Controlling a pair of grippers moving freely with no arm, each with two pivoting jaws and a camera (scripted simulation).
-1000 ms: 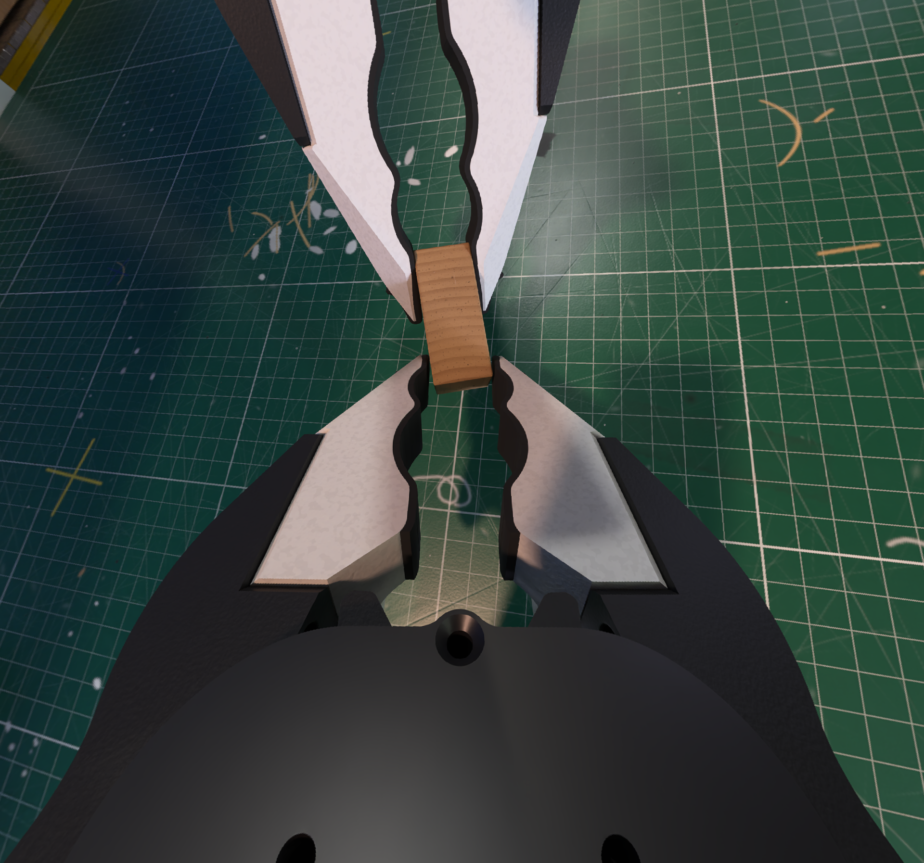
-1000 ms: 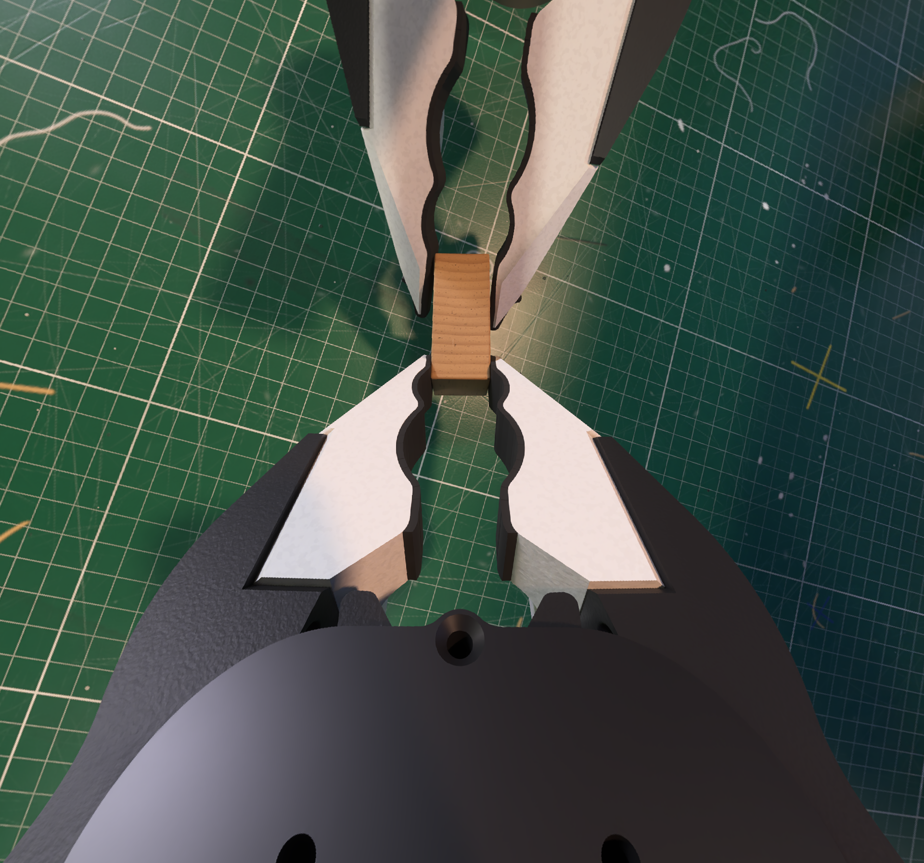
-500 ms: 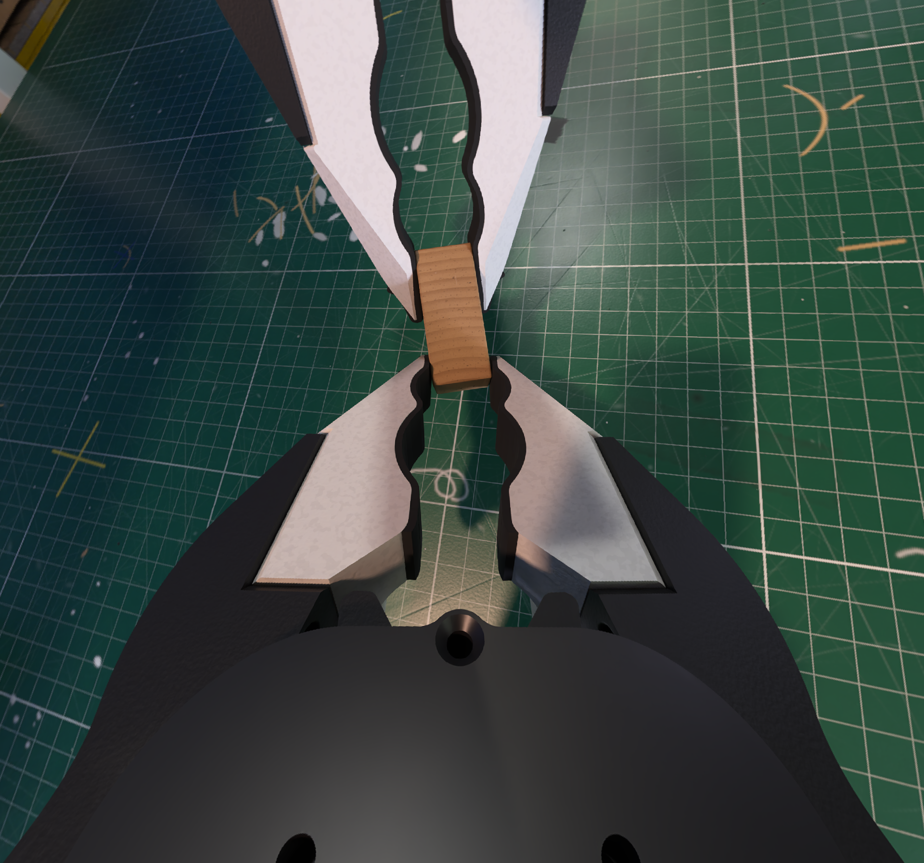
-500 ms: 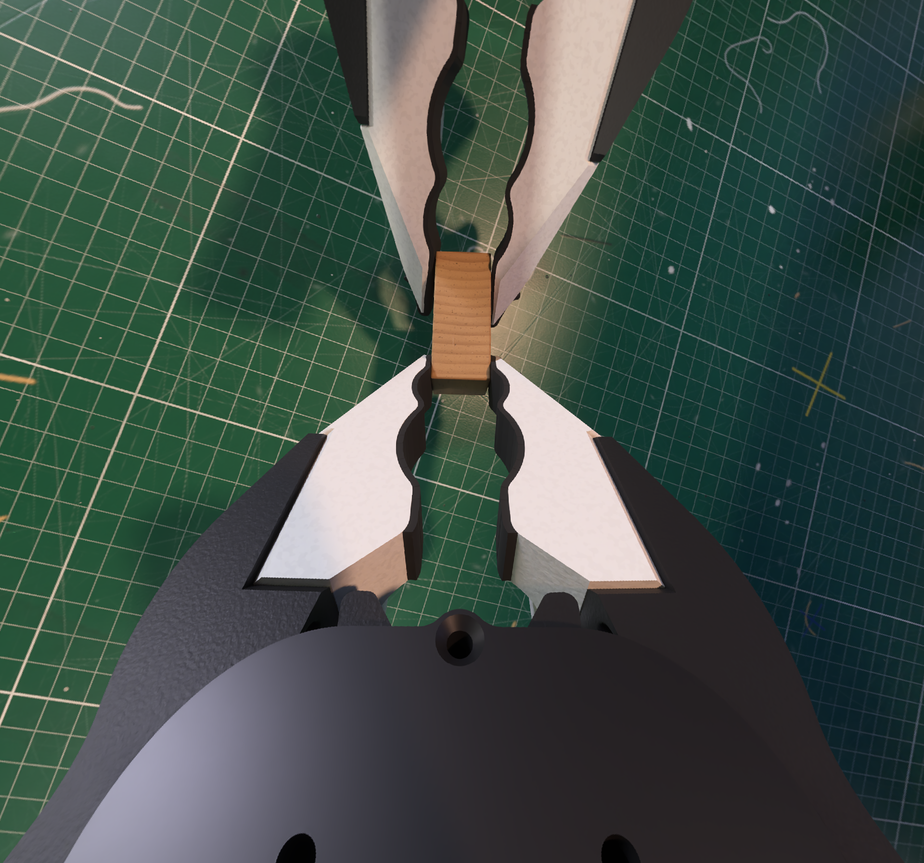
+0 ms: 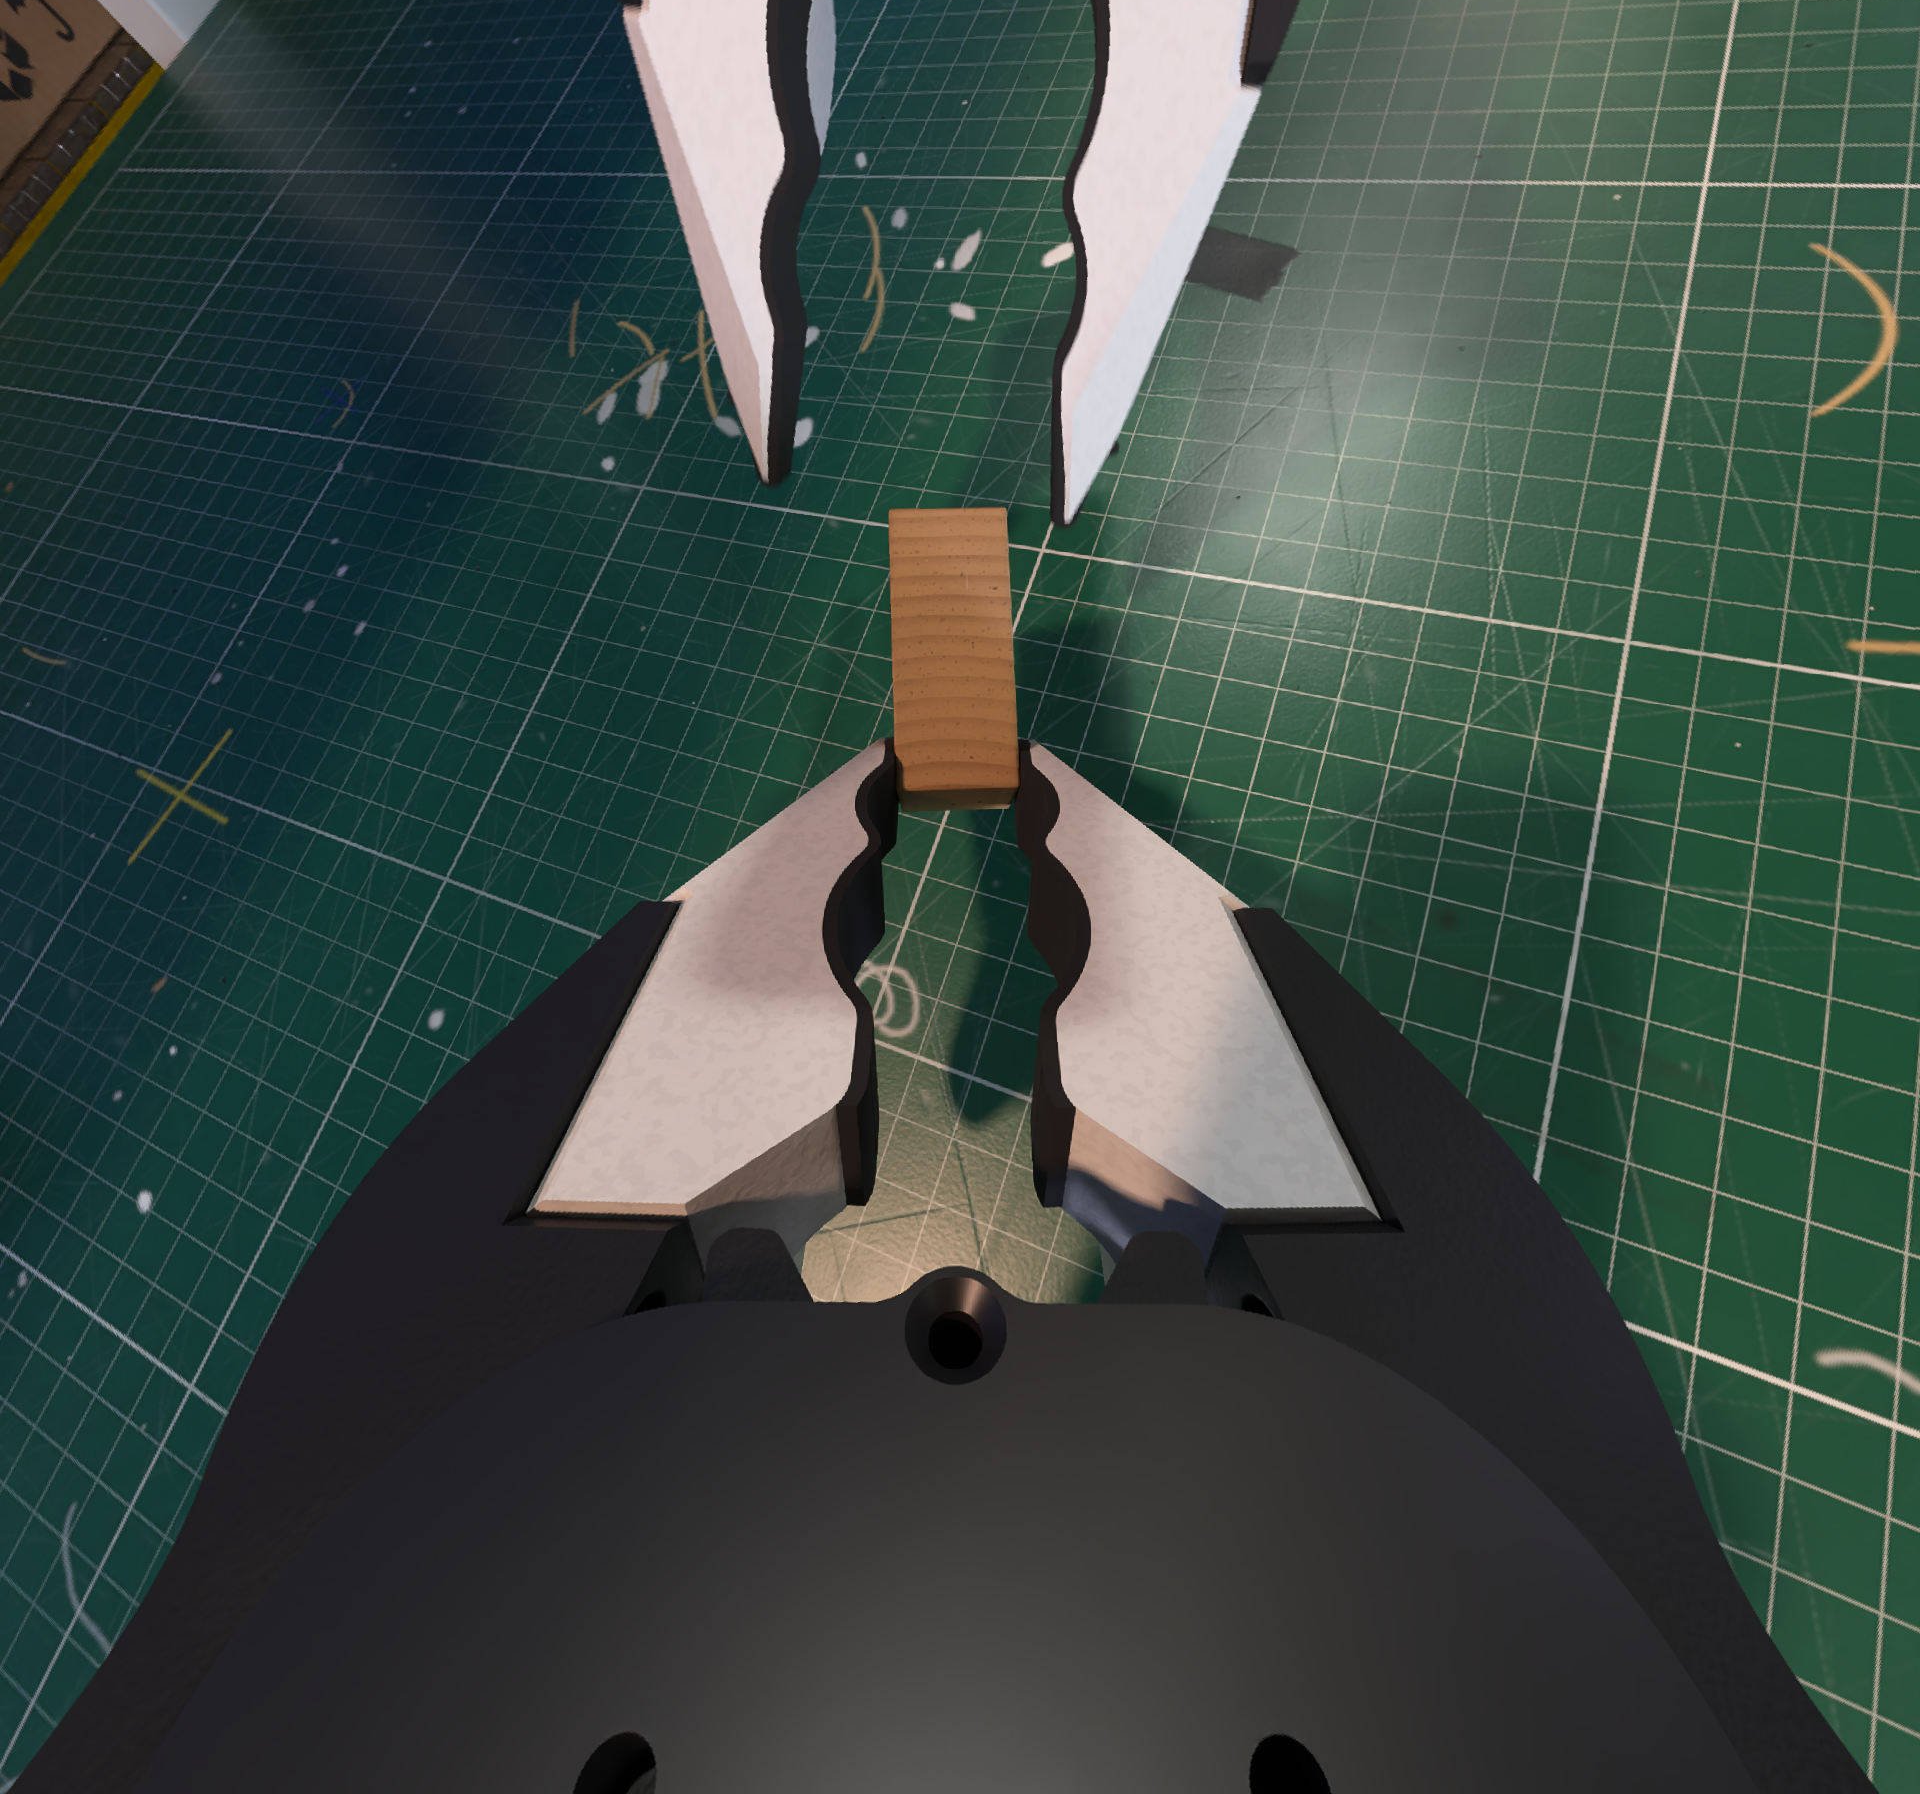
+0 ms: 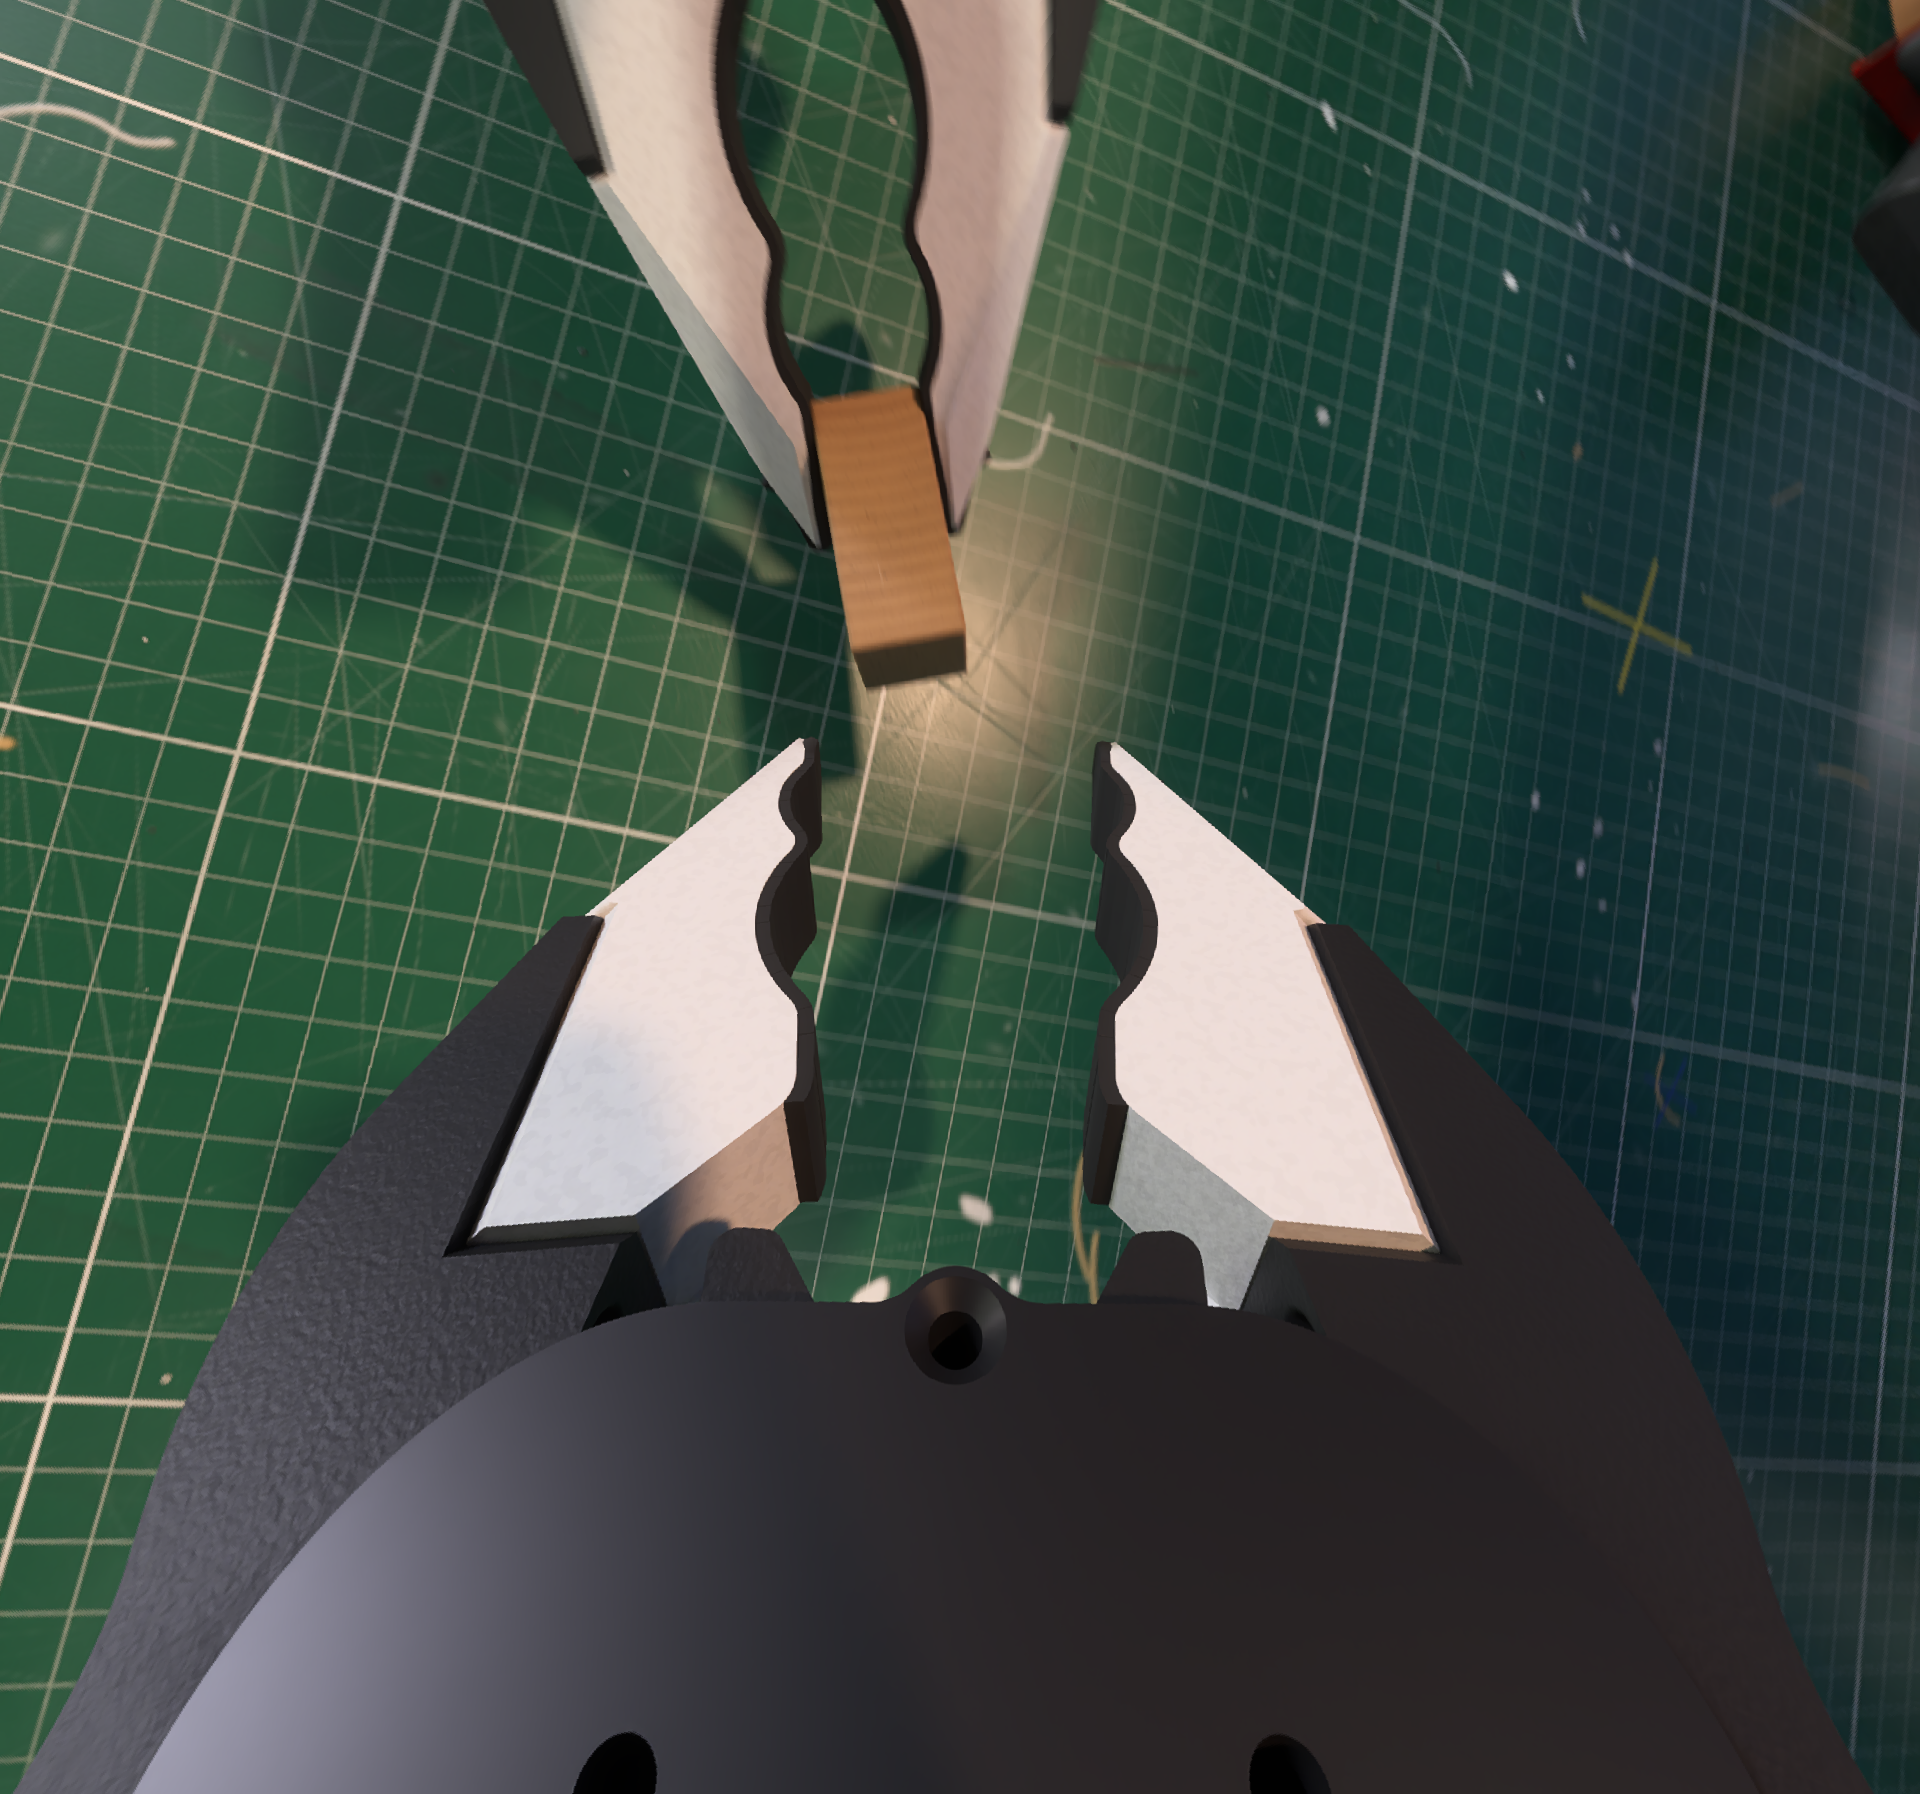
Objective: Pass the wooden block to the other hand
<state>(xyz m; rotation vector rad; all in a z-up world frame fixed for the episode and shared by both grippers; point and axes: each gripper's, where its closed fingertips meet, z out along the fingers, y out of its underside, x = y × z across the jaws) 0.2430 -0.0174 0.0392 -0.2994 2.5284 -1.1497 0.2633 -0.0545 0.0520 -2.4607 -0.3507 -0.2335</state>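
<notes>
**A:** How will the wooden block (image 5: 952, 658) handle for you?

**B:** By the look of it, it is stiff and light: a small, plain bar of wood with flat faces. It should not bend or crush, though smooth wood could slide if you pinch it only at the very end. Take it across the two long flat sides, with the pads well onto the wood.

**A:** Who has it now?

**B:** Your left hand-held gripper (image 5: 954, 757) is pinching the block's near end between its fingertips, so the bar sticks straight out ahead of it, held up above the green table (image 5: 1558, 809).

**A:** And the right one?

**B:** Your right hand-held gripper (image 6: 956, 757) is spread wide and holds nothing. The block's free end sits just ahead of its tips, apart from both fingers and a little left of the middle of the gap. I judge the pass made.
</notes>
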